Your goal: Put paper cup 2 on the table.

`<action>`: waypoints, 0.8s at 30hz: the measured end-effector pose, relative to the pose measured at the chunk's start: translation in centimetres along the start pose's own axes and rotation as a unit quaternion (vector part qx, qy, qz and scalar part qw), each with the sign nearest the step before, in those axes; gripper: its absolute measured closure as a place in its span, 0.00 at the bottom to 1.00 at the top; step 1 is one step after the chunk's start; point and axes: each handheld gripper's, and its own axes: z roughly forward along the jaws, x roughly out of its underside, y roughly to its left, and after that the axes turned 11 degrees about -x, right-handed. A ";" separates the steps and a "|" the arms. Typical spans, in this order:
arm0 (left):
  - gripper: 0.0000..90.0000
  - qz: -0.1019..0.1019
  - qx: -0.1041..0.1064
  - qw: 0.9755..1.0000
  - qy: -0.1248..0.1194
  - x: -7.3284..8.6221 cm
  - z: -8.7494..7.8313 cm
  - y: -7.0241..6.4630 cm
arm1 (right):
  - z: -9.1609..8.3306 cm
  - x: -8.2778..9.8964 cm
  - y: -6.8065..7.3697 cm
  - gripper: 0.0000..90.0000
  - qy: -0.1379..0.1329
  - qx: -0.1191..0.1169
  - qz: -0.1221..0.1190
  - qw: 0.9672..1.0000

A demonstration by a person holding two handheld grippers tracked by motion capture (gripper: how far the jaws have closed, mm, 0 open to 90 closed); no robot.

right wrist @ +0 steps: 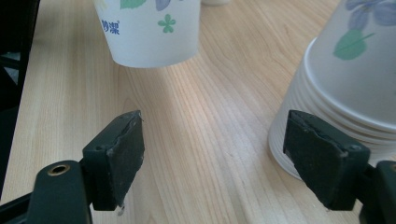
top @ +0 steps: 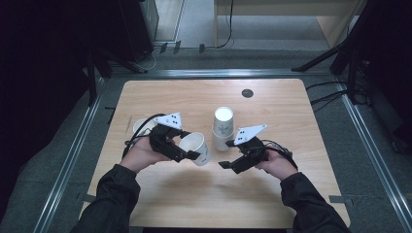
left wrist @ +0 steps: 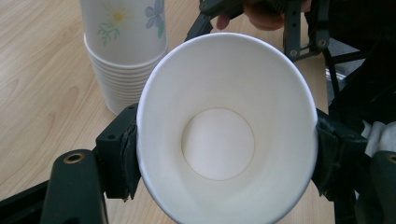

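The single paper cup [top: 195, 148] is clamped by its rim between the two jaws of the left gripper [top: 192, 154], its mouth turned toward that gripper's camera and its white inside [left wrist: 218, 143] showing, held above the table. Just beside it, on the far side, stands the stack of upside-down paper cups [top: 223, 128] with flower prints, resting on the light wooden table [top: 272, 104]. The right gripper [top: 227, 164] hovers low near the stack's base with its jaws apart and only bare wood between them; its right pad [right wrist: 322, 156] sits just beside the lowest rims of the stack [right wrist: 345, 93]. Another white cup [top: 139, 125] lies behind the left hand. A small dark round disc [top: 247, 93] sits near the table's far edge. Around the table are grey floor, metal rails and dark stands
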 end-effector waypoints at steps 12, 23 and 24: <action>0.27 0.003 -0.012 1.000 0.020 0.7 -0.6 0.4 | -1.4 0.2 0.1 0.23 -0.004 0.036 0.012 0.999; 0.27 -0.002 -0.035 0.999 0.035 2.3 -1.7 1.4 | -2.0 0.7 -0.5 0.23 -0.006 0.043 0.019 0.999; 0.27 -0.002 -0.037 0.999 0.038 2.5 -1.9 1.5 | -2.0 0.8 -0.5 0.23 -0.006 0.045 0.019 0.999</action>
